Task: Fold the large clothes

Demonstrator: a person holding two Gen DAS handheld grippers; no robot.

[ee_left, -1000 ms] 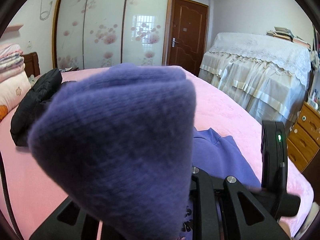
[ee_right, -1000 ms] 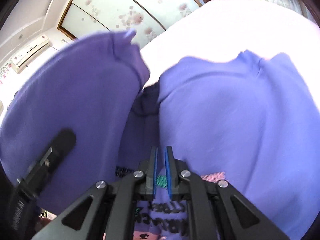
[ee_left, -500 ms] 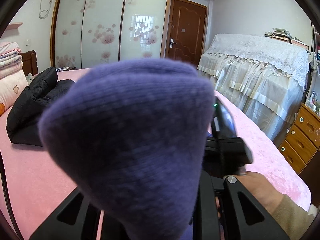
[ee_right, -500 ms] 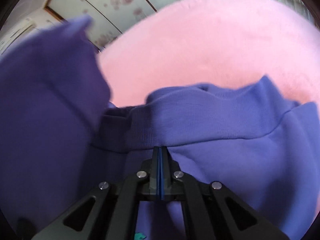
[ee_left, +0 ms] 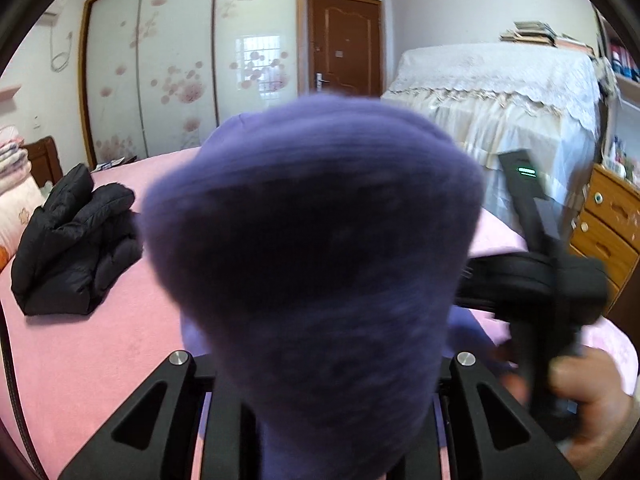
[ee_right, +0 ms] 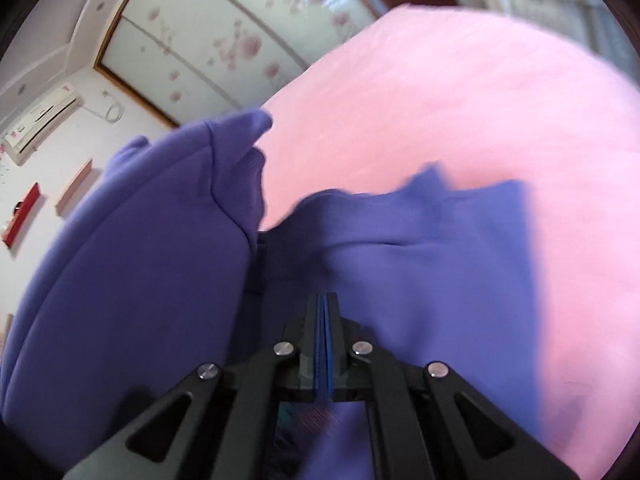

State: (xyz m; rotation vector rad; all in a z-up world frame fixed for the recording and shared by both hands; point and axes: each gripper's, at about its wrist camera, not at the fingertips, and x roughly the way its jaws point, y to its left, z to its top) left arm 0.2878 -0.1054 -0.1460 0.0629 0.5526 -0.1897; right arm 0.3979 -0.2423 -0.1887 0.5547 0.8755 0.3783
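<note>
Purple sweatshirt (ee_right: 420,264) lies on the pink bed cover (ee_right: 460,100), spread toward the near edge of the bed, with one part lifted off it. Left gripper (ee_left: 320,380) is pinching a thick bunched wad of that purple knit; the wad stands up between its black arms and hides the fingertips, filling the centre of the left wrist view. Right gripper (ee_right: 324,336) has its blue pads pressed flat together with no cloth visible between them, hovering over the sweatshirt body; raised purple fabric hangs just to its left. In the left wrist view the right gripper's black housing shows to the right of the wad, gripped by a hand (ee_left: 576,392), blurred. Black padded jacket (ee_left: 76,240) lies heaped on the bed cover, well apart from the sweatshirt, toward the headboard side.
</note>
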